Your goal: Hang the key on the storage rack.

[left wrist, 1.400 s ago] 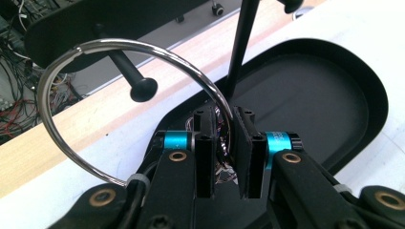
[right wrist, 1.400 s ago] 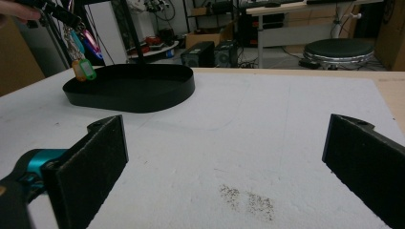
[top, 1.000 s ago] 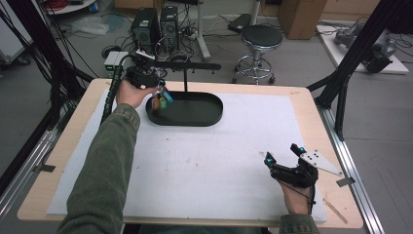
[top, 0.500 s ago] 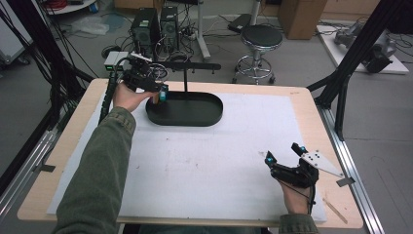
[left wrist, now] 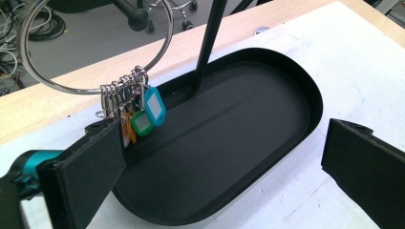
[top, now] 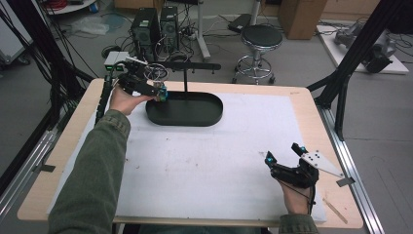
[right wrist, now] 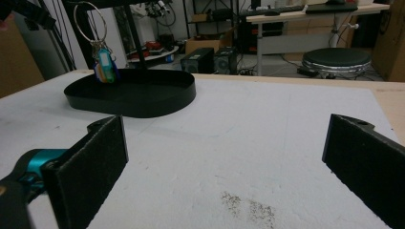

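A metal key ring with several coloured tags hangs from the left end of the stand's black bar, over the left end of a black oval tray. The stand's post rises from the tray's back. My left gripper is at the tray's left end and stands open. The tags hang just beside its left jaw, and nothing lies between the jaws. My right gripper rests open near the table's front right, far from the tray, with the key ring in the distance.
A white sheet covers most of the wooden table. A thin stick lies at the front right corner. Beyond the far edge stand a stool, computer towers and cables on the floor. Black frame posts flank the table.
My left gripper has drawn slightly back and left at the tray's left end, and the key ring's tags have shifted a little with it. The right gripper has stayed in place.
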`<action>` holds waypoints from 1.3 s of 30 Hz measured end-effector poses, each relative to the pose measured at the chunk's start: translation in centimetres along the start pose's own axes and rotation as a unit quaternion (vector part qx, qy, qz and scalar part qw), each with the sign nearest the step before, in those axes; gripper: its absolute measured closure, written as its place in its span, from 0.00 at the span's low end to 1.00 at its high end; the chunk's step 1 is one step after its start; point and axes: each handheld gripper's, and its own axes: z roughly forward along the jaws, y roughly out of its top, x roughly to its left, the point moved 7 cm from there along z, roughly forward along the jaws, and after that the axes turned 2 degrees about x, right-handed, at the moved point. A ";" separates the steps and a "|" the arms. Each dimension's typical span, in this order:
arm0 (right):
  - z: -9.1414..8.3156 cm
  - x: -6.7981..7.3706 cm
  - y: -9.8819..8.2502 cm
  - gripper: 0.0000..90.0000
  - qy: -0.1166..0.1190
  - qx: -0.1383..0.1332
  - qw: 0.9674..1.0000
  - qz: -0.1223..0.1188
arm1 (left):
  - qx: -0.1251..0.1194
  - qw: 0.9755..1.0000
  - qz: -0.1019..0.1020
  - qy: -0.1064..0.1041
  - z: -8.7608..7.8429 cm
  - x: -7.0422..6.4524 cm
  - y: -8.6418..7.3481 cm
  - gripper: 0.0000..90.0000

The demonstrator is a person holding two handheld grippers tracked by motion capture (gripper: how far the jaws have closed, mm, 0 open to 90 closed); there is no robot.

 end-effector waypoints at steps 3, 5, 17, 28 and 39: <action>0.0 0.0 0.0 0.01 0.000 0.000 1.000 0.000 | -0.002 1.000 0.001 0.001 -0.2 -0.1 -0.1 0.02; 0.0 0.1 0.0 0.01 0.001 0.001 1.000 0.002 | -0.012 1.000 0.004 0.008 -0.6 -0.2 -0.3 0.02; 0.0 0.1 -0.1 0.01 0.002 0.004 1.000 0.000 | -0.023 1.000 0.006 0.000 -1.5 -0.3 -2.4 0.02; 0.2 0.1 -0.2 0.01 0.001 0.007 1.000 -0.003 | -0.027 1.000 0.006 -0.002 -2.0 -0.4 -5.0 0.02; 0.3 0.0 -0.2 0.01 0.001 0.007 1.000 -0.005 | -0.023 1.000 0.013 0.008 -2.6 -1.1 -7.4 0.02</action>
